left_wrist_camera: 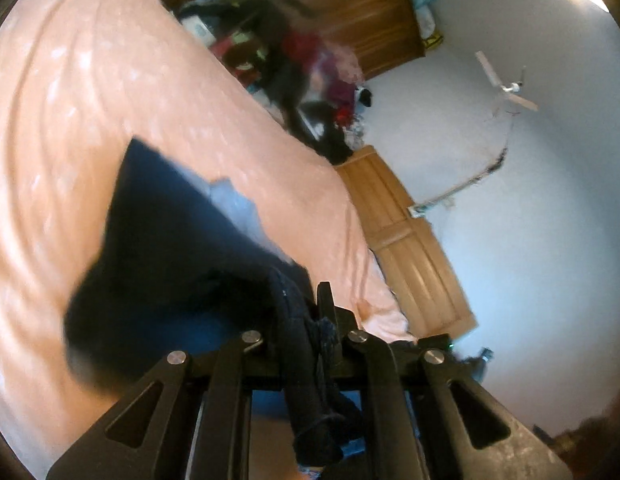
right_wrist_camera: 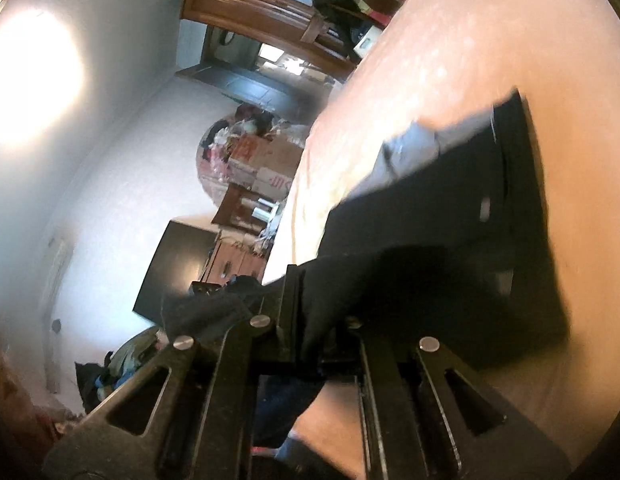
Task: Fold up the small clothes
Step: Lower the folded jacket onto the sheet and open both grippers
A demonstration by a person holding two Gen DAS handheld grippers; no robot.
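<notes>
A dark navy garment (left_wrist_camera: 170, 248) hangs lifted over the peach bedsheet (left_wrist_camera: 70, 100), blurred by motion, with a pale lining patch showing at its far edge. My left gripper (left_wrist_camera: 306, 320) is shut on a bunched corner of it; the cloth runs down between the fingers. In the right wrist view the same dark garment (right_wrist_camera: 450, 240) stretches away over the sheet (right_wrist_camera: 490, 40), and my right gripper (right_wrist_camera: 310, 320) is shut on another corner. Both views are tilted steeply.
A heap of dark and red clothes (left_wrist_camera: 302, 72) lies at the bed's far side beside a wooden wardrobe (left_wrist_camera: 350, 8). A wooden bed frame (left_wrist_camera: 410, 240) borders the sheet. Cardboard boxes (right_wrist_camera: 262, 164) and a dark cabinet (right_wrist_camera: 178, 264) stand beyond the bed.
</notes>
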